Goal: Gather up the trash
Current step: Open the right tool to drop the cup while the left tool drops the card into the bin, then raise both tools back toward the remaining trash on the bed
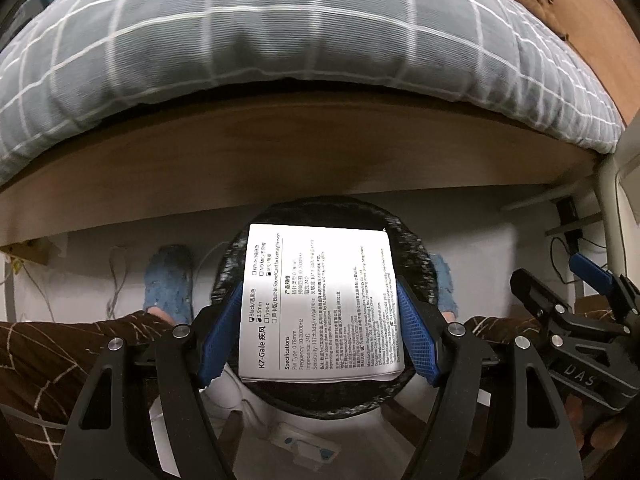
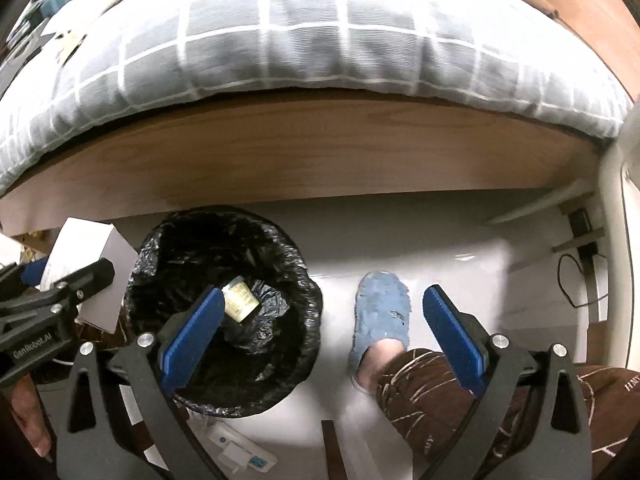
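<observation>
- The left gripper (image 1: 320, 320) is pinching a white printed cardboard box (image 1: 320, 304) between its blue pads, holding it above the round black-bagged trash bin (image 2: 224, 304).
- Inside the bin, a small yellowish jar (image 2: 239, 298) is lying.
- The right gripper (image 2: 332, 344) is hanging spread wide — empty — beside a blue fuzzy slipper (image 2: 382, 312).

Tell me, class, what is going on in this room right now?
A person is collecting trash with a gripper in each hand. The left gripper is clamped on a white printed box, held over a bin lined with a black bag on the floor beside a bed. The right gripper is open and empty, above the bin's edge. A small jar already lies in the bin. The person's slippered foot stands next to it.
</observation>
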`<state>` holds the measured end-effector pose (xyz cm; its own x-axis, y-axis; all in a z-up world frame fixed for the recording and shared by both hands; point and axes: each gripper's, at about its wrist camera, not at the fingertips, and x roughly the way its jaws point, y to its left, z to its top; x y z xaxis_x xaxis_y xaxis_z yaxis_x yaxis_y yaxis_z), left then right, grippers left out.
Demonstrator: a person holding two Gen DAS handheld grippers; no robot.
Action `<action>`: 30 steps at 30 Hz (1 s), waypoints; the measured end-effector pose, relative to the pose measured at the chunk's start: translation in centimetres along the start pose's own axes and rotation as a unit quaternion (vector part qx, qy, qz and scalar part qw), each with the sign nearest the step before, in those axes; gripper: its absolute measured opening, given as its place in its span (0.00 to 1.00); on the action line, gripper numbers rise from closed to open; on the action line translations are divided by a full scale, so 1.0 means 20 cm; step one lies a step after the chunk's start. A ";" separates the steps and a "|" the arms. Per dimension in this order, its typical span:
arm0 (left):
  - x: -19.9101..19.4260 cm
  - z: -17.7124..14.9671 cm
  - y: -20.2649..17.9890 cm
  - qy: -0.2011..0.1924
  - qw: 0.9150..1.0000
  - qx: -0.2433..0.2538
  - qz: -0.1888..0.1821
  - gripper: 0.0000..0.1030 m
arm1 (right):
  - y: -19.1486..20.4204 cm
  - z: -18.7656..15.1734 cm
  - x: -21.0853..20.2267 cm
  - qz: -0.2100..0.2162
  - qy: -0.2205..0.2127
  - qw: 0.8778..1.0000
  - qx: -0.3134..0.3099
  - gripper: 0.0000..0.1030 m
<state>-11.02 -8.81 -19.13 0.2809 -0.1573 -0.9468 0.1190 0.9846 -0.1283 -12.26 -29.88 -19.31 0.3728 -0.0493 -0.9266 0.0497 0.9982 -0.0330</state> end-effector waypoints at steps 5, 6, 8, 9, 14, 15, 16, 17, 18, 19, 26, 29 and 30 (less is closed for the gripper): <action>0.06 -0.02 -0.06 0.010 1.000 0.010 -0.001 0.69 | -0.06 0.01 0.00 0.001 -0.007 1.000 0.015 0.93; 0.07 -0.02 -0.06 0.012 1.000 0.010 0.001 0.69 | -0.07 0.01 0.00 0.002 -0.008 1.000 0.016 0.93; 0.09 -0.03 -0.07 0.014 1.000 0.011 0.005 0.70 | -0.06 0.02 0.00 0.003 -0.010 1.000 0.015 0.93; 0.10 -0.03 -0.07 0.015 1.000 0.012 0.008 0.70 | -0.06 0.03 0.00 0.004 -0.010 1.000 0.015 0.93; 0.12 -0.03 -0.06 0.014 1.000 0.012 0.023 0.83 | -0.05 0.04 0.00 0.005 -0.010 1.000 0.010 0.93; 0.12 -0.03 -0.06 0.012 1.000 0.011 0.024 0.86 | -0.05 0.04 0.00 0.006 -0.011 1.000 0.009 0.93; 0.11 -0.03 -0.04 0.011 1.000 0.009 0.027 0.88 | -0.05 0.04 0.00 0.006 -0.011 1.000 0.008 0.93; 0.11 -0.03 -0.04 0.010 0.999 0.008 0.031 0.92 | -0.04 0.05 0.00 0.006 -0.011 1.000 0.008 0.93; 0.11 -0.03 -0.03 0.007 0.999 0.006 0.036 0.93 | -0.04 0.05 0.00 0.006 -0.011 1.000 0.008 0.93; 0.10 -0.03 -0.03 0.004 0.999 0.005 0.038 0.93 | -0.03 0.05 0.00 0.006 -0.011 1.000 0.008 0.93; 0.03 0.00 0.03 -0.025 0.998 -0.007 0.049 0.94 | 0.02 0.09 -0.04 0.013 -0.024 1.000 -0.002 0.93; -0.03 0.02 0.05 -0.034 0.999 -0.015 0.039 0.94 | 0.05 0.11 -0.08 0.015 -0.035 0.999 -0.006 0.93; -0.05 0.03 0.05 -0.041 0.998 -0.014 0.039 0.94 | 0.05 0.11 -0.09 0.017 -0.039 0.999 -0.006 0.93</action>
<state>-10.66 -7.77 -18.05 0.3652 -0.0844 -0.9271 0.0671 0.9957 -0.0642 -10.73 -28.81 -16.85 0.4447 -0.0176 -0.8955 0.0244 0.9997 -0.0076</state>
